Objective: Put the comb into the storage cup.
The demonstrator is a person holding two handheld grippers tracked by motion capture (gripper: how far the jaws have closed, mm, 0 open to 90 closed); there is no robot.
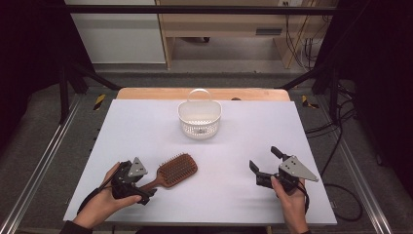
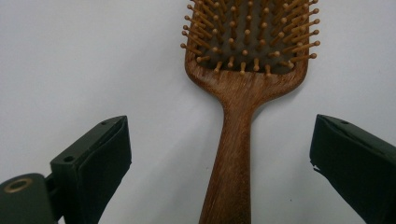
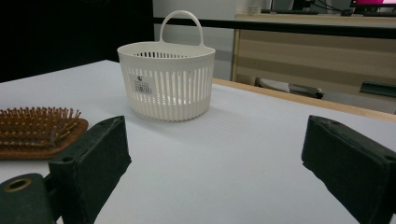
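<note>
Straddling, jaws spread, the wooden hairbrush [image 2: 233,154] handle on the worktop [image 1: 146,126]: left tongs [image 1: 146,192] approaching to grasp, closing needed next; right tongs [image 1: 265,160] waiting spread, facing the white basket [image 3: 166,86].

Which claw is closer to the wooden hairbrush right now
Left. The left claw straddles the handle of the hairbrush with its jaws open and not touching it. The right claw is open too, well off beyond the brush head.
</note>
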